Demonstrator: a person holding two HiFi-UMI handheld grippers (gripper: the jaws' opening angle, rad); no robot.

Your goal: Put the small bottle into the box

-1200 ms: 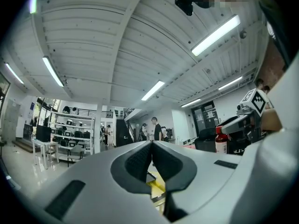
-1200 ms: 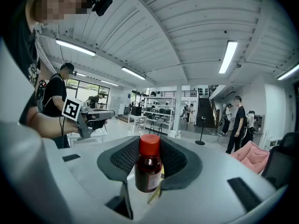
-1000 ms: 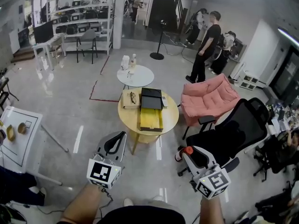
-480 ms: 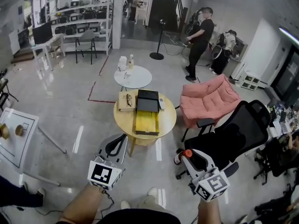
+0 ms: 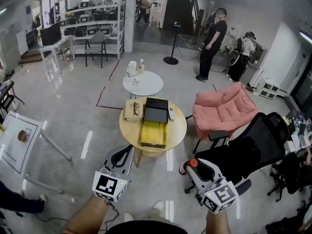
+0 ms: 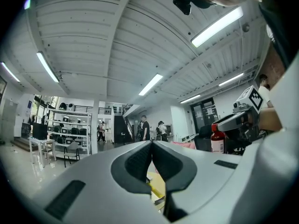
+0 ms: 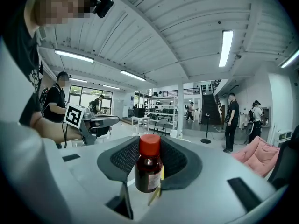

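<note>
The right gripper (image 7: 149,146) is clenched on the small bottle (image 7: 148,174), dark brown with a red cap, which stands upright between its two pads. To its left, the left gripper (image 6: 152,149) has its jaws pressed together with nothing between them. Both hang over the floor on the near side of the round wooden table (image 5: 178,130). The open yellow box (image 5: 154,133) lies on that table, well apart from the bottle.

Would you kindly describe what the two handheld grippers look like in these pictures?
Both the left gripper and right gripper are pale grey plastic with dark ribbed pads inside the tongs. Each carries a white cube printed with black square markers. The forearms are bare.
</note>
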